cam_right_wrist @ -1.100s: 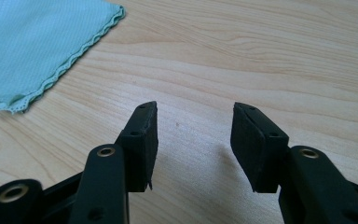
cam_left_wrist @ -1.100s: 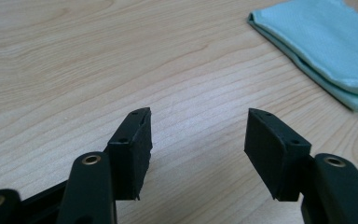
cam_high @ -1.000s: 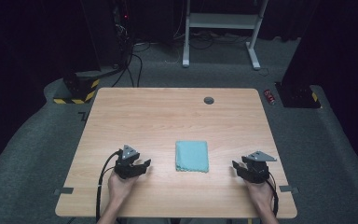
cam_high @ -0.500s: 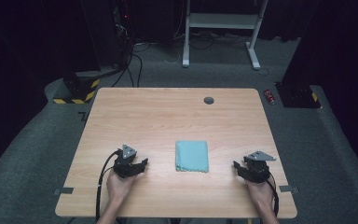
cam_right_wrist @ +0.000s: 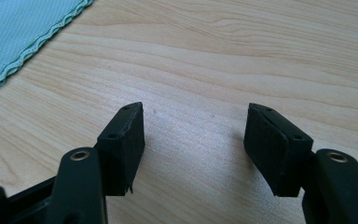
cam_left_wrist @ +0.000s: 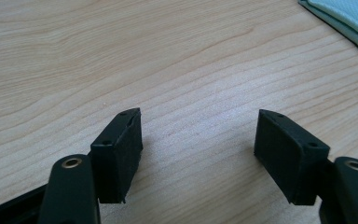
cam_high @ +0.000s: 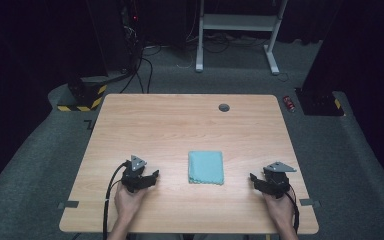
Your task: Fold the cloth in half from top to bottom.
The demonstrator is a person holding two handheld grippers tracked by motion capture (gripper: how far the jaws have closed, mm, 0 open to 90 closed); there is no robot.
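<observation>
Left gripper (cam_high: pixel 152 176): it rested low over the tabletop (cam_high: pixel 180 125) near the front edge, held in the person's left hand (cam_high: pixel 126 200). Its jaws stood wide apart and had just been opening. Nothing lay between them; in the left gripper view (cam_left_wrist: pixel 198 140) bare wood showed in the gap.

Right gripper (cam_high: pixel 254 179): it sat near the front right of the tabletop, held in the person's right hand (cam_high: pixel 279 207). Its jaws were also spread wide and had just been opening, with nothing between them. In the right gripper view (cam_right_wrist: pixel 195 133) the pads stood clear of everything but the wood beneath.

Direction: each gripper pointed inward, toward the middle of the tabletop.

Cloth (cam_high: pixel 206 167): a folded light-blue square lay flat on the tabletop between the two grippers, apart from both and a little closer to the right one. A corner of it showed at the upper right of the left gripper view (cam_left_wrist: pixel 349 18), and its wavy stitched edge at the upper left of the right gripper view (cam_right_wrist: pixel 18 32), well ahead of the jaws in each.

Containers: I could make out none on the tabletop.

Farther off: a small dark round hole (cam_high: pixel 224 107) sat near the far edge of the tabletop.

Floor: grey carpet (cam_high: pixel 40 165) surrounded the tabletop, with a white frame (cam_high: pixel 237 22) standing beyond.
</observation>
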